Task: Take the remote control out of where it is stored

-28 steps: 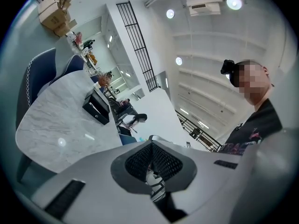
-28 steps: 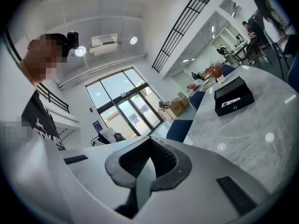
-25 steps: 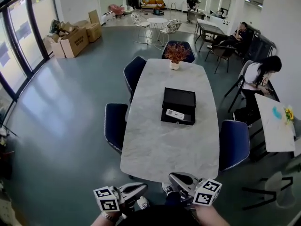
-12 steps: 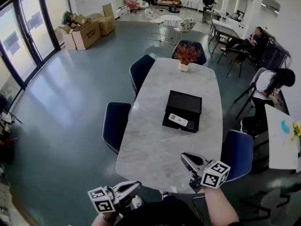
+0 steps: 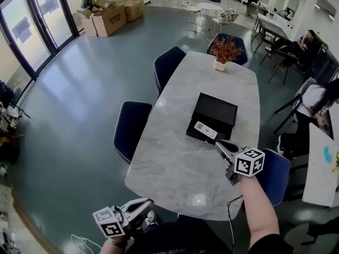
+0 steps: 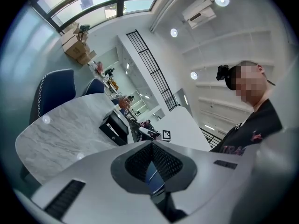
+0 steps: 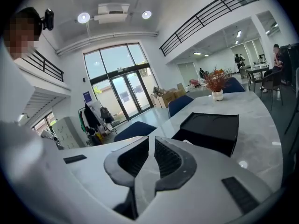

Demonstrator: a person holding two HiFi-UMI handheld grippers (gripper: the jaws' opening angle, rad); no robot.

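**Head view.** Item sought: remote control (image 5: 205,129), white, lying in the open tray of a black box (image 5: 220,109) at mid-tabletop (image 5: 175,168), lid raised behind it. Right tool (image 5: 220,145): just short of the box's near edge, pointing at it, low over the marble. Left tool (image 5: 147,201): off the near end of the tabletop, well apart from the box.

**Left gripper view.** Left tool's pads (image 6: 150,146) pressed together, nothing between them. Box far off. Risk: with this tool idle, nothing steadies the box; a push would likely slide it.

**Right gripper view.** Right tool's pads (image 7: 151,146) all but together, a sliver of gap, empty. Box wall dead ahead; remote not clearly made out past it. Risks, as judged:
- jaws too narrow for the remote, so arriving unopened would shove it deeper;
- low approach may strike the front wall;
- flat, slim remote offers little edge, so the pinch may slip.
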